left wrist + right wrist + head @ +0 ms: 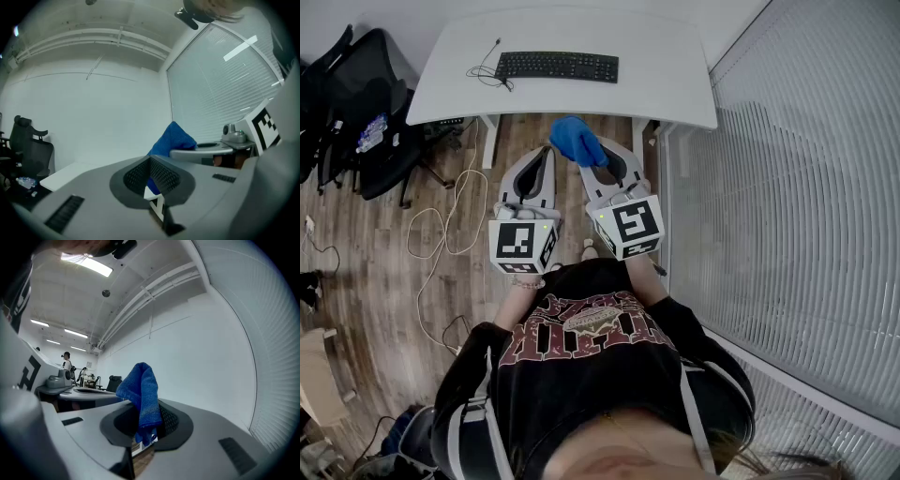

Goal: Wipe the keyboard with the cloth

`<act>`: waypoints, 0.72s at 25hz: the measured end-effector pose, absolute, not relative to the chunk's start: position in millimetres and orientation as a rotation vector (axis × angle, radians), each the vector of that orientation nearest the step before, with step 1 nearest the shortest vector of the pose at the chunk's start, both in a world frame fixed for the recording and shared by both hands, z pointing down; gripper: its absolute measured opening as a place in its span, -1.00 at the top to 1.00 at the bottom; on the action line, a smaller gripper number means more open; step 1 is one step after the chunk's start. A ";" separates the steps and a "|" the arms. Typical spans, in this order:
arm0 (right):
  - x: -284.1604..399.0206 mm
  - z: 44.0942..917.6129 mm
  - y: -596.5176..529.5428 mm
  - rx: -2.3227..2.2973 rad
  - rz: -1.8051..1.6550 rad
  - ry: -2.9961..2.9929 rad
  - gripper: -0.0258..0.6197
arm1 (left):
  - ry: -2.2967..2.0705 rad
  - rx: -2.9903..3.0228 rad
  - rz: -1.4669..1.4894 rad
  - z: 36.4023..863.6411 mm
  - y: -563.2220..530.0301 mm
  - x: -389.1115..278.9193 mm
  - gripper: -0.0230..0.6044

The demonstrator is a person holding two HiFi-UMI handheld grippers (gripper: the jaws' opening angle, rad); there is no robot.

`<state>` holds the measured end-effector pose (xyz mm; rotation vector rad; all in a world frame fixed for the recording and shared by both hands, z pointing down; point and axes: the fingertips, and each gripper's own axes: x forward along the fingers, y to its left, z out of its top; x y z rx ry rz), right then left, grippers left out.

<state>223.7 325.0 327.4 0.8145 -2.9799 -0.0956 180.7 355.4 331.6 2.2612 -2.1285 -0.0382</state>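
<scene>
Fingertips of the right hand-held gripper [594, 160] are buried under the crumpled blue cloth [576, 139] it pinches mid-frame. Left hand-held gripper [547, 155] is closed, empty. Keyboard [558, 66] sits up top.

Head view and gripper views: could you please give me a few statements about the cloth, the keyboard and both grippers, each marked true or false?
1. The right gripper has its jaws shut on the blue cloth. True.
2. The black keyboard lies on the white desk. True.
3. The cloth rests on the keyboard. False: it is held in the air, apart from the keyboard.
4. The left gripper pinches a corner of the cloth. False: its jaws are together on nothing.
</scene>
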 end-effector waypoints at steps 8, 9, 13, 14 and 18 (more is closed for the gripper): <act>228.1 326.4 328.7 0.802 -0.068 -2.994 0.72 | -2.125 2.252 -0.033 331.8 358.2 184.8 0.82; 228.3 327.3 328.1 0.799 -0.067 -2.993 0.72 | -2.125 2.251 -0.033 332.3 357.5 184.9 0.82; 230.1 332.8 326.3 0.775 -0.067 -2.990 0.72 | -2.128 2.247 -0.035 334.2 354.6 187.0 0.82; 230.9 333.4 326.1 0.768 -0.067 -2.992 0.72 | -2.132 2.245 -0.034 333.7 354.1 187.7 0.82; 237.3 332.9 321.6 0.748 -0.058 -3.006 0.72 | -2.147 2.235 -0.038 331.6 349.0 193.1 0.82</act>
